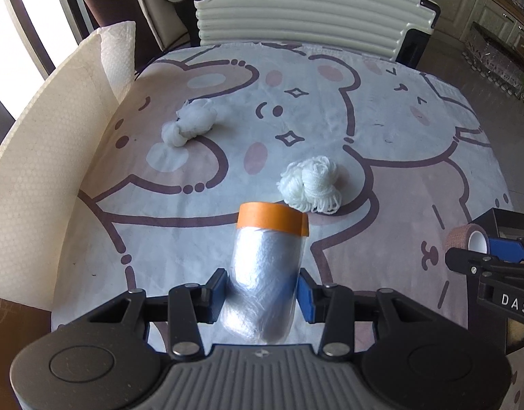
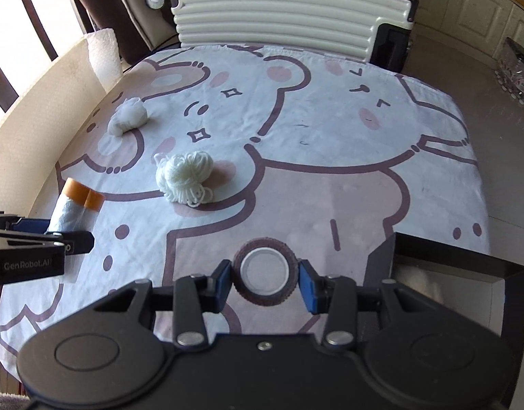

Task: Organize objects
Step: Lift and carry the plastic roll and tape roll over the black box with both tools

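Observation:
My left gripper (image 1: 262, 294) is shut on a roll of clear plastic film with an orange tape band (image 1: 267, 273), held above the bear-print cloth; the roll also shows in the right wrist view (image 2: 75, 208). My right gripper (image 2: 266, 275) is shut on a brown tape roll with a white core (image 2: 264, 271), also seen at the right in the left wrist view (image 1: 468, 239). A white yarn bundle (image 1: 309, 186) (image 2: 185, 177) lies mid-table. A white gauze wad (image 1: 190, 123) (image 2: 128, 116) lies at the far left.
A black box (image 2: 467, 270) with something white inside stands at the table's right front corner. A cream foam sheet (image 1: 39, 171) and a paper towel roll (image 1: 116, 58) line the left side. A ribbed white suitcase (image 1: 306, 7) stands behind the table (image 1: 381, 130).

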A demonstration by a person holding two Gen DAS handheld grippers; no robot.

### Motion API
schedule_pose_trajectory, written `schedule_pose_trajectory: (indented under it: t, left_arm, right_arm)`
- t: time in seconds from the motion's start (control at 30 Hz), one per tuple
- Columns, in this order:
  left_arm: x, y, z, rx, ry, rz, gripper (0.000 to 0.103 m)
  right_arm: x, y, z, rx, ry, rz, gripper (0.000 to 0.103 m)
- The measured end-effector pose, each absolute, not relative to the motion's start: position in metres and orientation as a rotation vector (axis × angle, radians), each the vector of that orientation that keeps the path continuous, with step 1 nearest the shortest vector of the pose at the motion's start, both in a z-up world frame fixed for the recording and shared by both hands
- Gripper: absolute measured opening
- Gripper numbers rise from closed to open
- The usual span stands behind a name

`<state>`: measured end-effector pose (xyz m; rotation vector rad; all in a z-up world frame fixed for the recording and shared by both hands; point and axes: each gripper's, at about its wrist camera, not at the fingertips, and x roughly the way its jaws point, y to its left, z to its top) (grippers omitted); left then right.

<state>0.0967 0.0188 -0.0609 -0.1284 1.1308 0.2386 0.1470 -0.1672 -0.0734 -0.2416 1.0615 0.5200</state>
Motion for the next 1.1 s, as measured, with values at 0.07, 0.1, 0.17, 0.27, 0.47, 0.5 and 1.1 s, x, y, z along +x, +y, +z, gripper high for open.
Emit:
schedule_pose_trajectory:
  t: [0.07, 0.1, 0.17, 0.27, 0.47, 0.5, 1.1]
  left_arm:
    - [0.094, 0.016, -0.056, -0.128, 1.115, 0.237, 0.044]
    - [0.093, 0.014, -0.053, -0.125, 1.105, 0.236, 0.044]
    - [0.09, 0.01, -0.048, -0.123, 1.09, 0.233, 0.044]
    - [0.086, 0.005, -0.04, -0.129, 1.064, 0.229, 0.044]
    - [0.078, 0.0, -0.028, -0.129, 1.03, 0.238, 0.044]
    - [0.077, 0.0, -0.027, -0.132, 1.027, 0.238, 0.044]
    - [0.072, -0.012, -0.02, -0.158, 0.996, 0.225, 0.044]
  right_arm:
    - [0.145, -0.173, -0.068, -0.217, 1.05, 0.498, 0.043]
    - [0.144, -0.176, -0.065, -0.205, 1.044, 0.489, 0.043]
    - [0.142, -0.182, -0.059, -0.182, 1.031, 0.472, 0.043]
    - [0.138, -0.189, -0.052, -0.152, 1.012, 0.452, 0.043]
    - [0.131, -0.2, -0.04, -0.127, 0.98, 0.416, 0.043]
    - [0.13, -0.201, -0.039, -0.123, 0.974, 0.415, 0.043]
    - [0.12, -0.214, -0.015, -0.087, 0.906, 0.397, 0.043]
